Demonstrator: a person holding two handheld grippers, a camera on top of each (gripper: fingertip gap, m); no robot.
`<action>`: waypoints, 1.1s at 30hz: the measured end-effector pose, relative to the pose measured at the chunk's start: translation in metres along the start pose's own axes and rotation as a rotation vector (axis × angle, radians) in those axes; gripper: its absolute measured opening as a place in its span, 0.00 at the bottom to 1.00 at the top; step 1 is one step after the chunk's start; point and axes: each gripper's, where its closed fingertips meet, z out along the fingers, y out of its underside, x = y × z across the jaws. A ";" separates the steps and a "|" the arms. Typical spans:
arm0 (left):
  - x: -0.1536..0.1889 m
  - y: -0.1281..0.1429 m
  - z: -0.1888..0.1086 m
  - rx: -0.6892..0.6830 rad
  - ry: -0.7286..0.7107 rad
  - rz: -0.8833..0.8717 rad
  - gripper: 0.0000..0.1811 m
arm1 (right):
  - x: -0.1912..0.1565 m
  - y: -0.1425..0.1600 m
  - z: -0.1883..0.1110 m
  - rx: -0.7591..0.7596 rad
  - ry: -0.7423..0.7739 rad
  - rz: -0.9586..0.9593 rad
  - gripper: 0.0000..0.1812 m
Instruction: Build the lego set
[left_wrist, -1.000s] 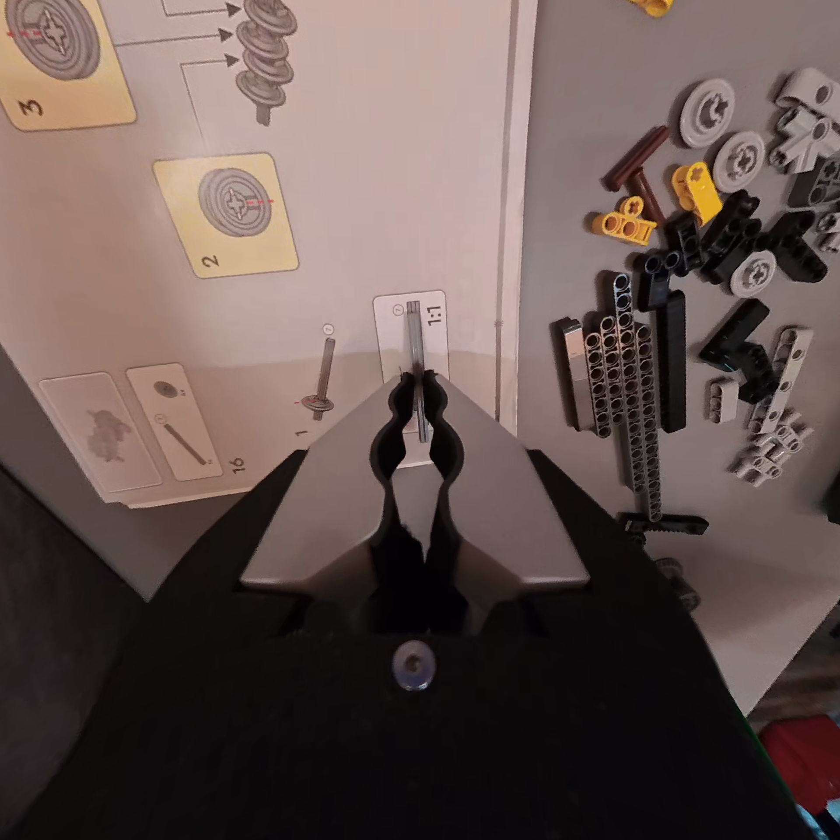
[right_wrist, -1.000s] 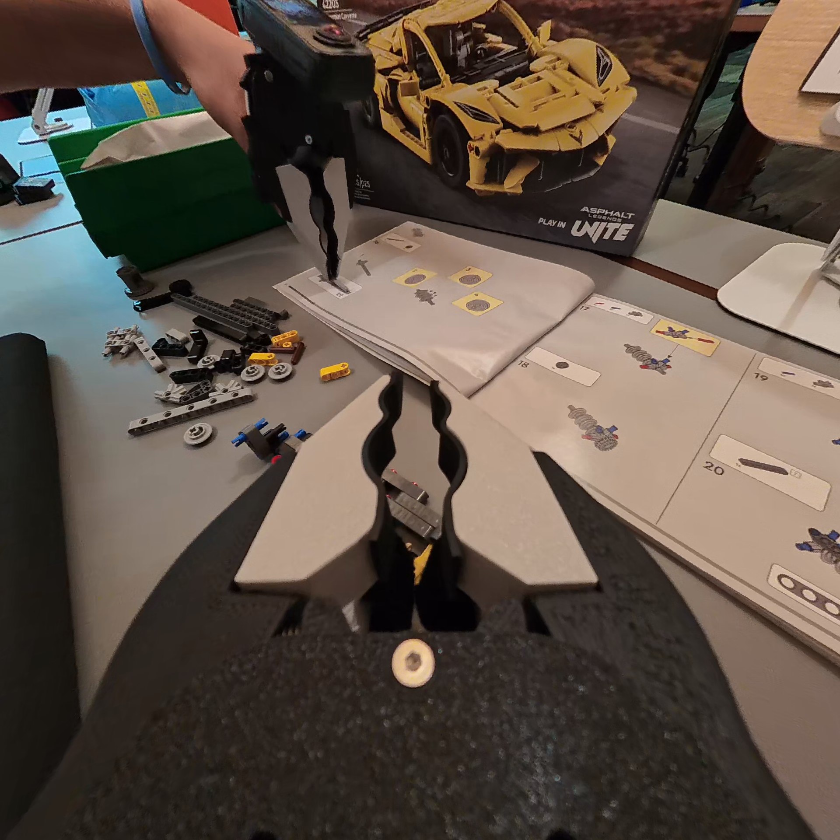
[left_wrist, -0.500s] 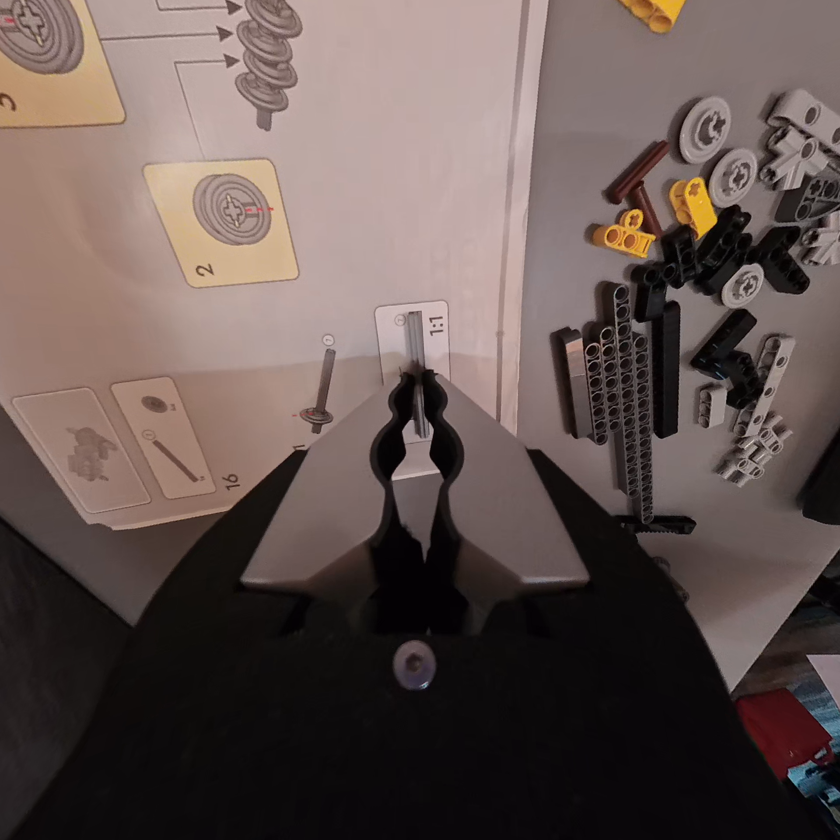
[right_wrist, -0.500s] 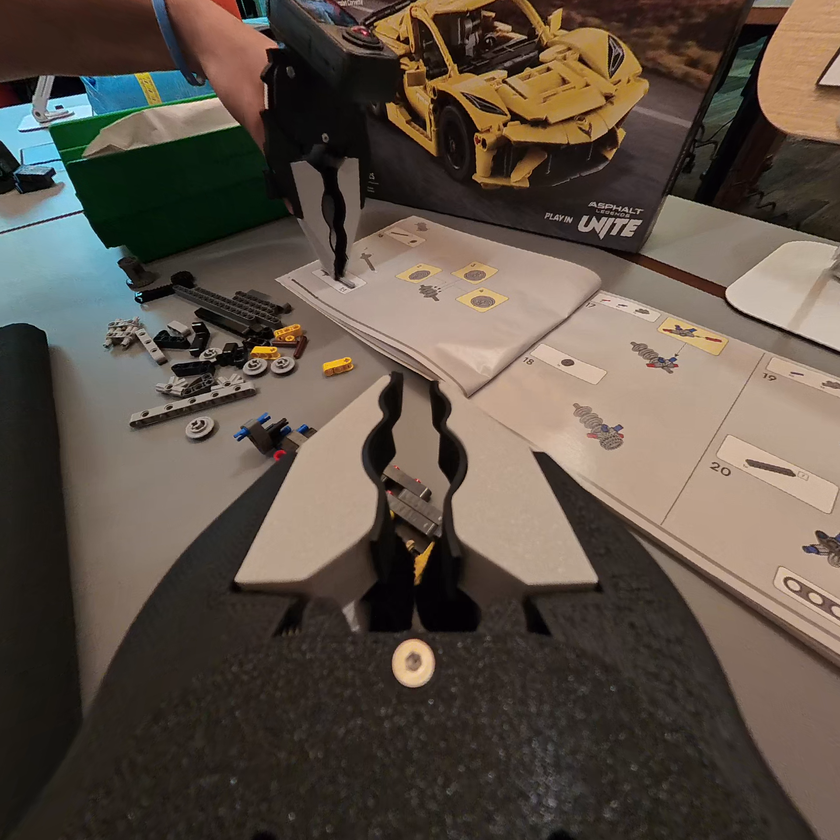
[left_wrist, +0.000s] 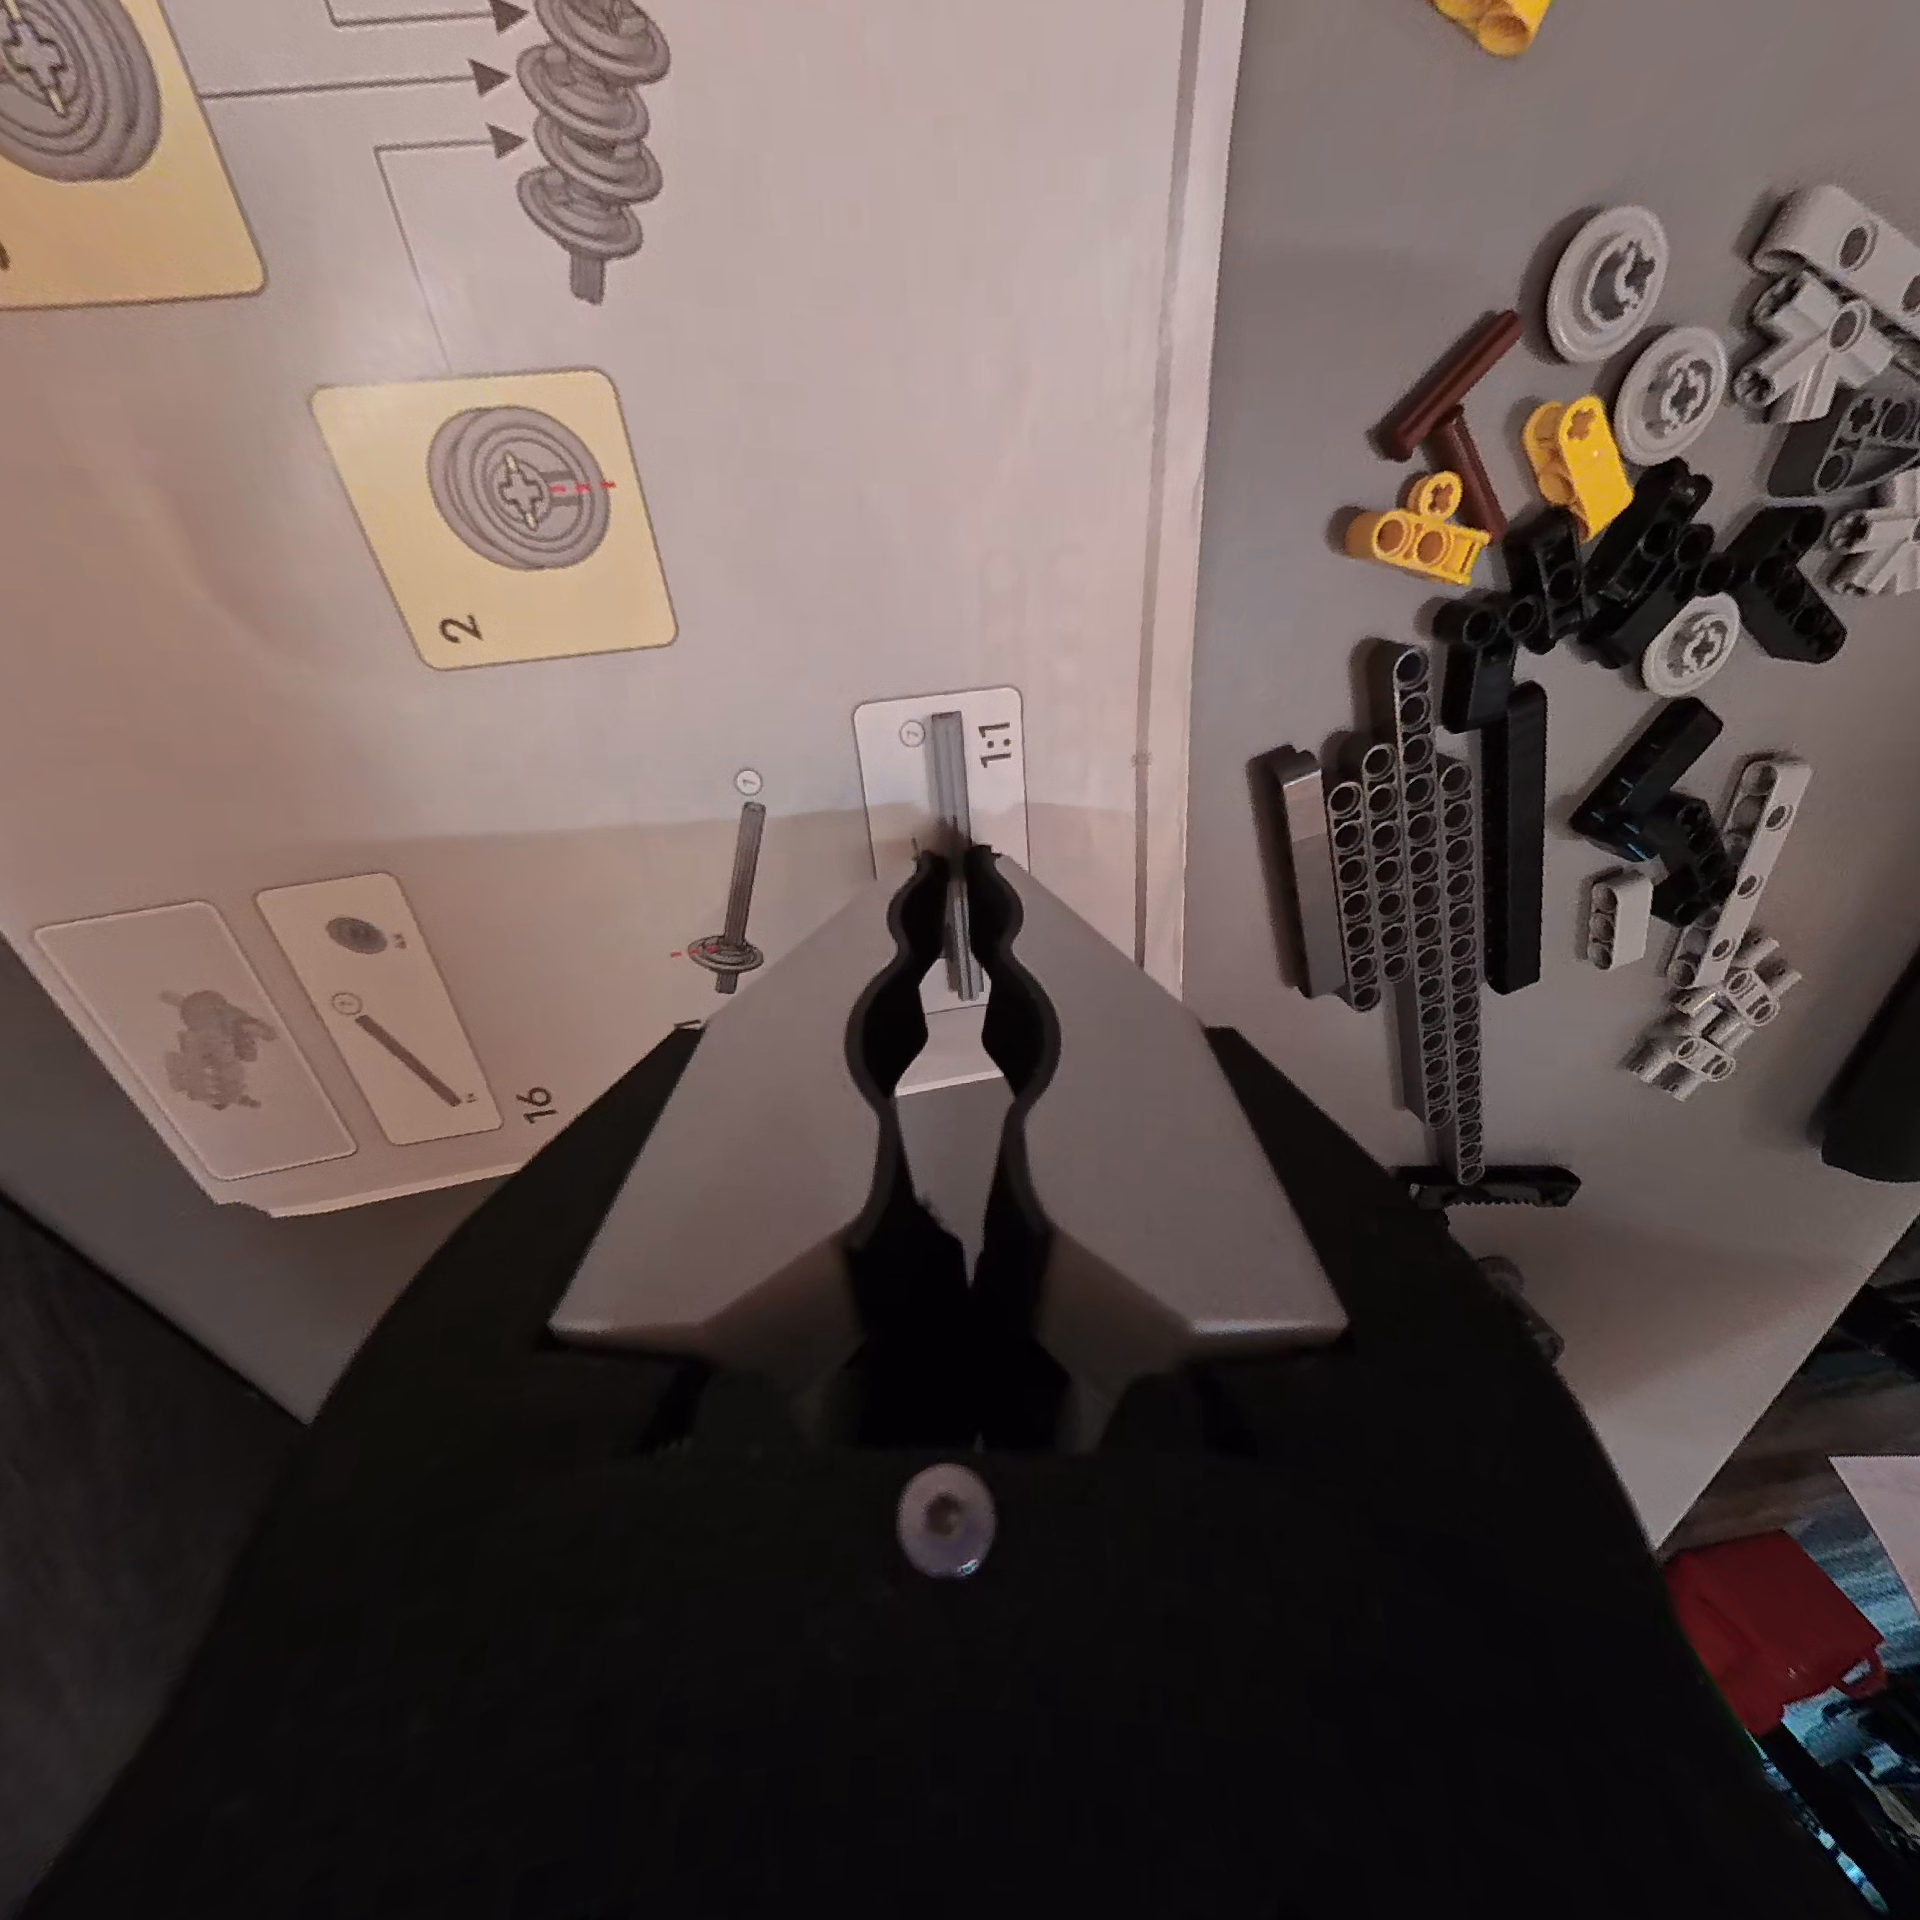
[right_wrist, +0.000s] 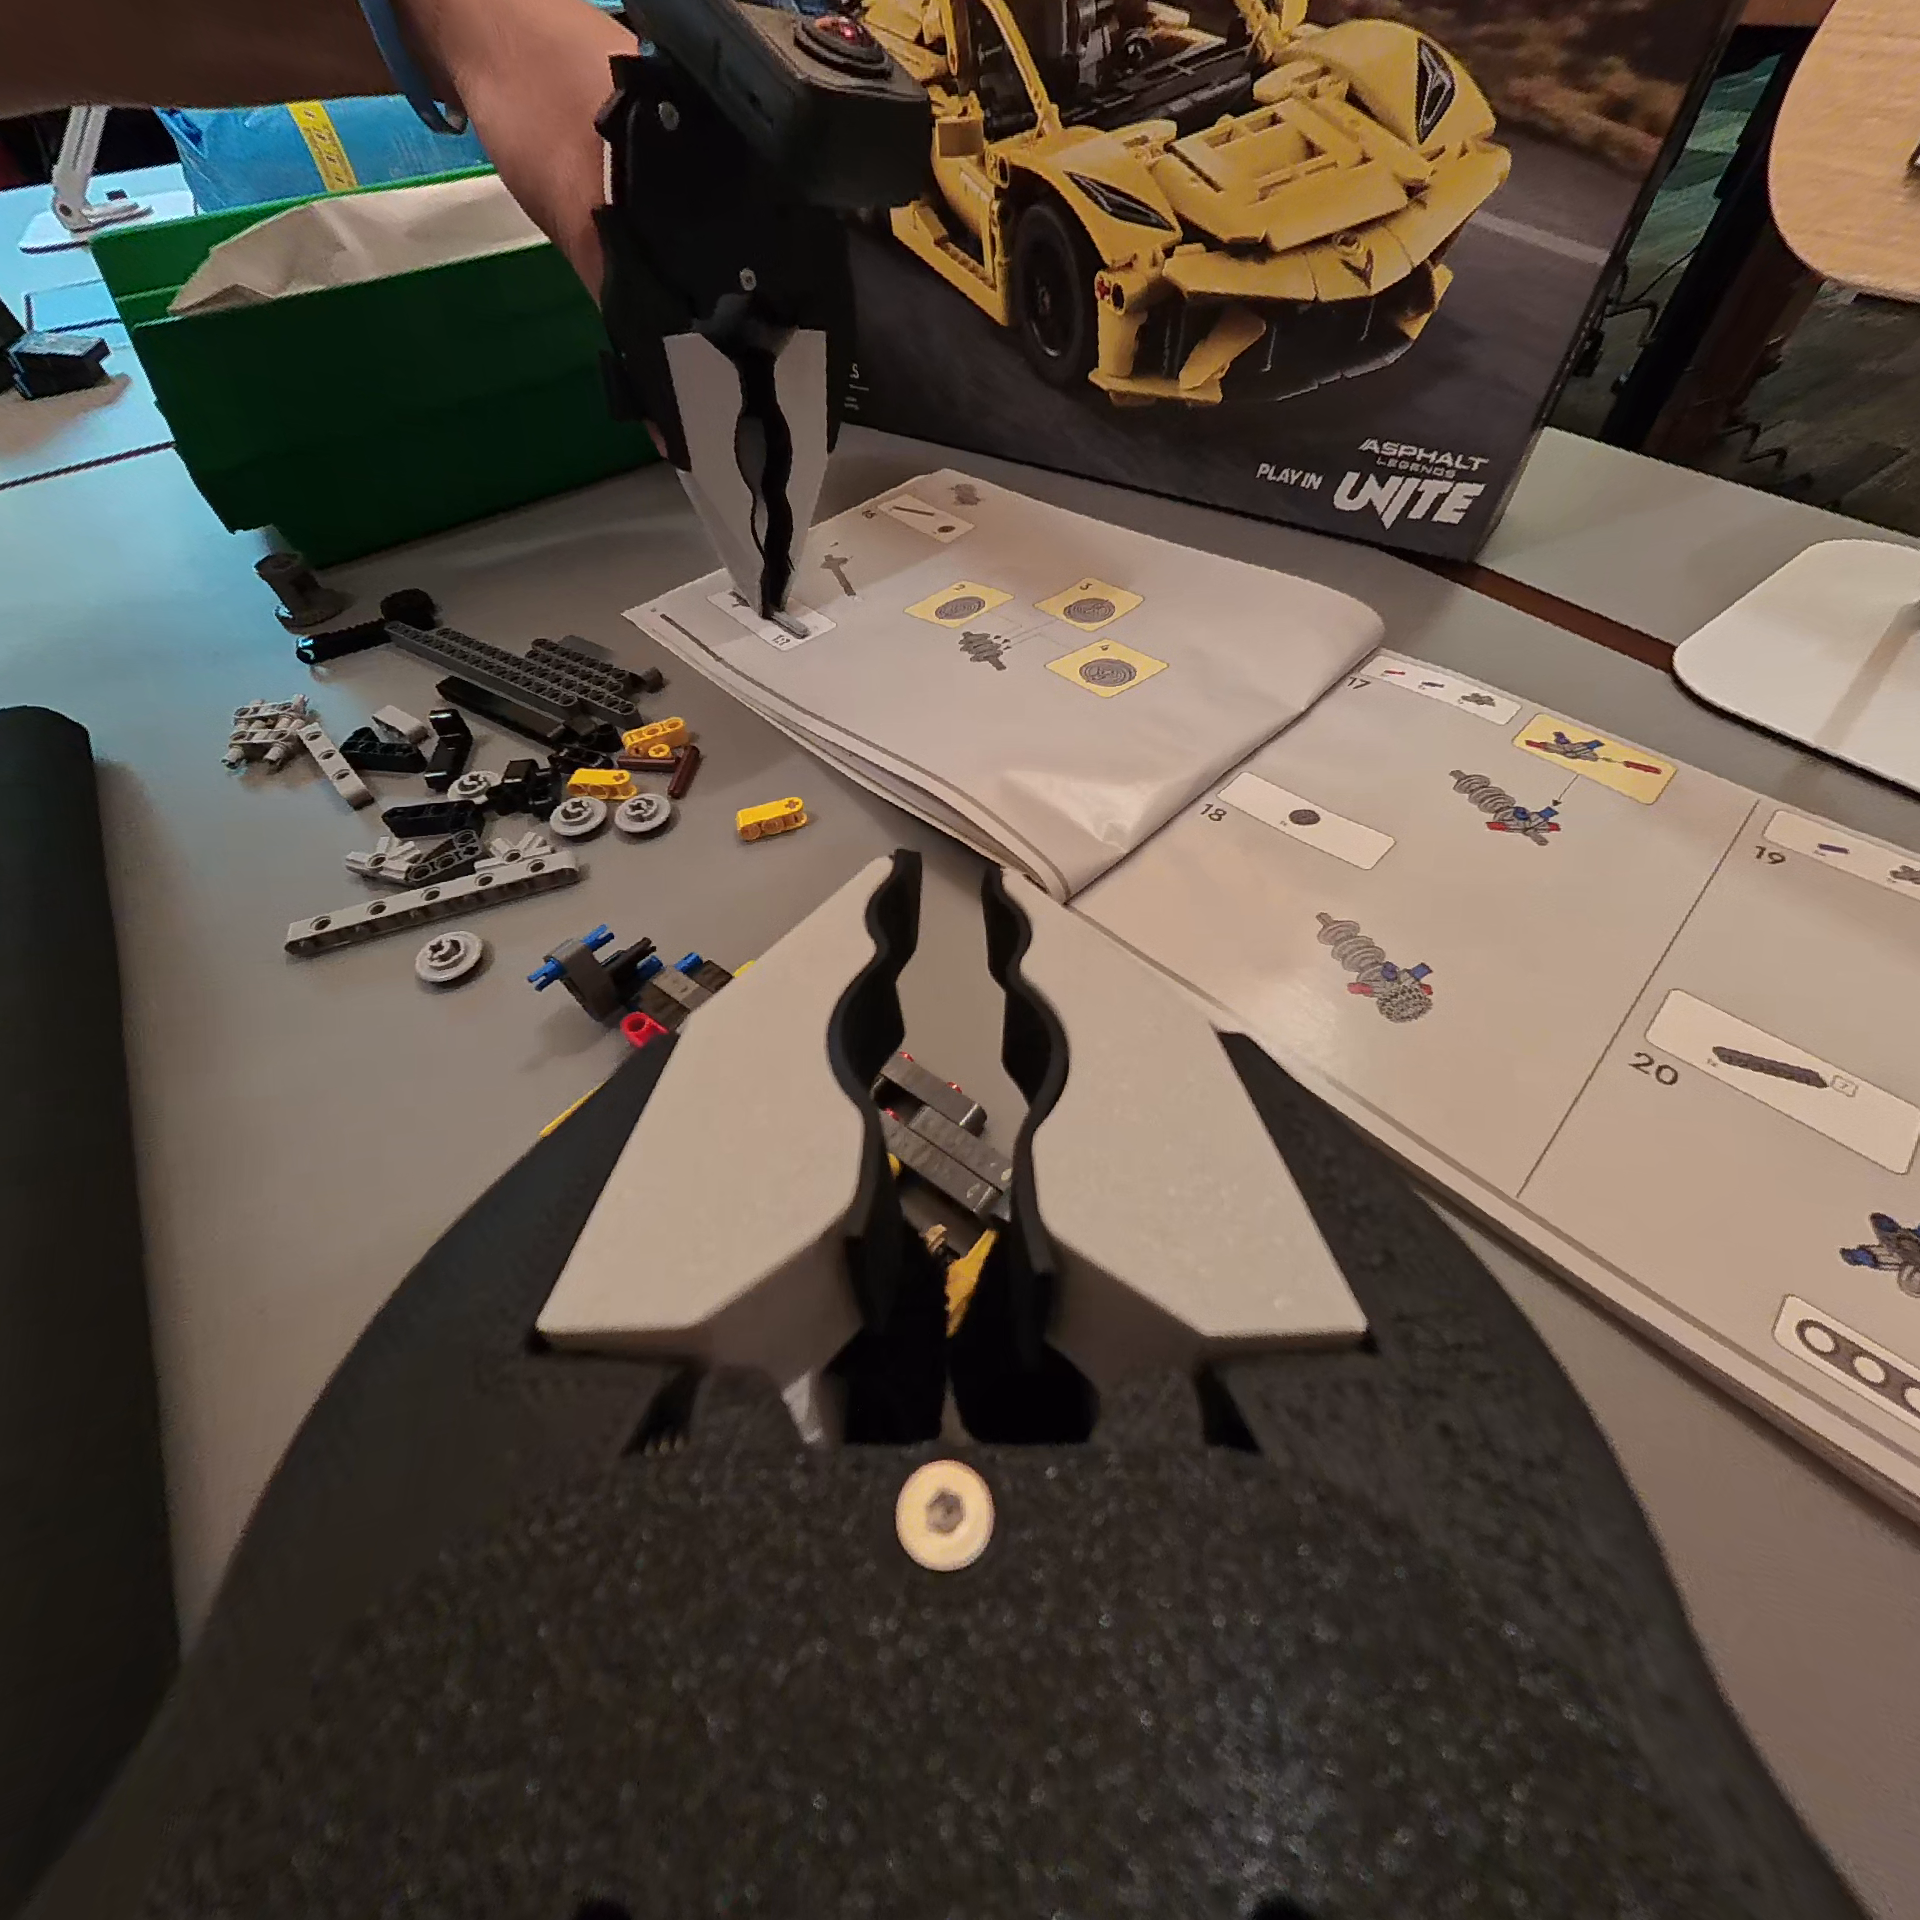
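A black mat (right_wrist: 42, 1039) bounds the table's left edge, and bare table (right_wrist: 312, 1143) lies open between it and the loose parts (right_wrist: 468, 790). Just right of the parts, the left gripper (left_wrist: 953, 854) stands tip-down on the booklet (right_wrist: 1039, 727) near its left edge, jaws pinched on a grey axle (left_wrist: 961, 935) laid along the printed scale bar. The right gripper (right_wrist: 951, 878) hovers with its jaws apart, over a small dark assembly (right_wrist: 935, 1132), holding nothing. To its right the open page runs to the frame edge. Since a second ago the left gripper has kept its grip while sitting closer and larger in the right view.
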 end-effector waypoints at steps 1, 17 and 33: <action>0.000 0.000 0.000 0.001 -0.001 -0.001 0.01 | 0.000 0.000 0.000 -0.001 -0.002 0.000 0.06; 0.000 0.000 0.000 -0.031 -0.040 0.016 0.01 | -0.002 0.002 0.002 -0.015 -0.003 -0.018 0.06; 0.202 -0.230 0.023 0.487 0.051 -0.082 0.01 | 0.026 -0.010 -0.017 0.073 0.097 0.038 0.06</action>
